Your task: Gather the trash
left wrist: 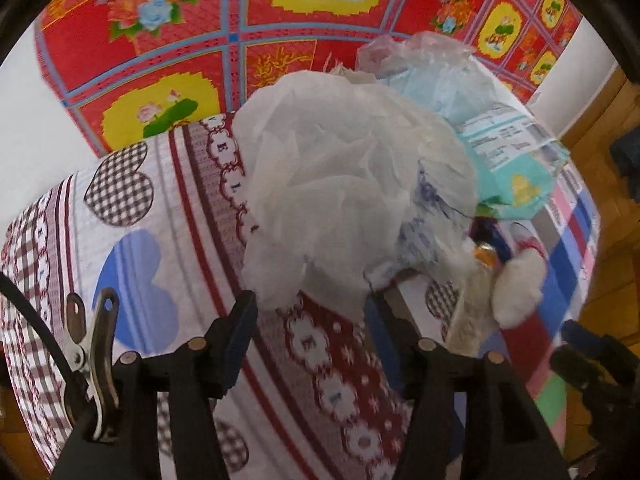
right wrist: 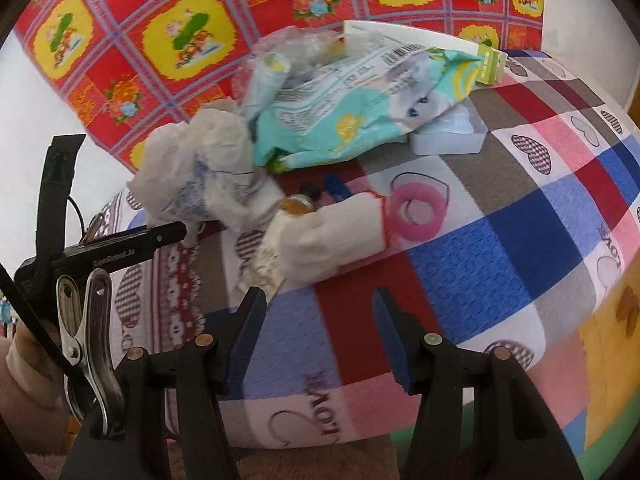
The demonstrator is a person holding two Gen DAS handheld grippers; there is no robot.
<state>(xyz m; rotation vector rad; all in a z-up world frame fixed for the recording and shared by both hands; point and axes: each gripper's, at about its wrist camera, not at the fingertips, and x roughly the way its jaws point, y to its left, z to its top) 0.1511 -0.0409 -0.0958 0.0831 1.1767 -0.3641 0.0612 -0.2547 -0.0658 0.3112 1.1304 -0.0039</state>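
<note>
Both the left tongs [left wrist: 312, 312] and right tongs [right wrist: 320, 308] are seen wide and empty above the bed [right wrist: 500, 240]; crumpled white paper [left wrist: 340, 184] is piled beside a teal wrapper [right wrist: 340, 120].

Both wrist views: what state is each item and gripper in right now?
Left gripper: jaws open, nothing held.
Right gripper: jaws open, nothing held.
Tissue wad: crumpled, on the quilt.
Teal packet: crumpled, lying flat.
Pink ring: flat on the quilt.
</note>
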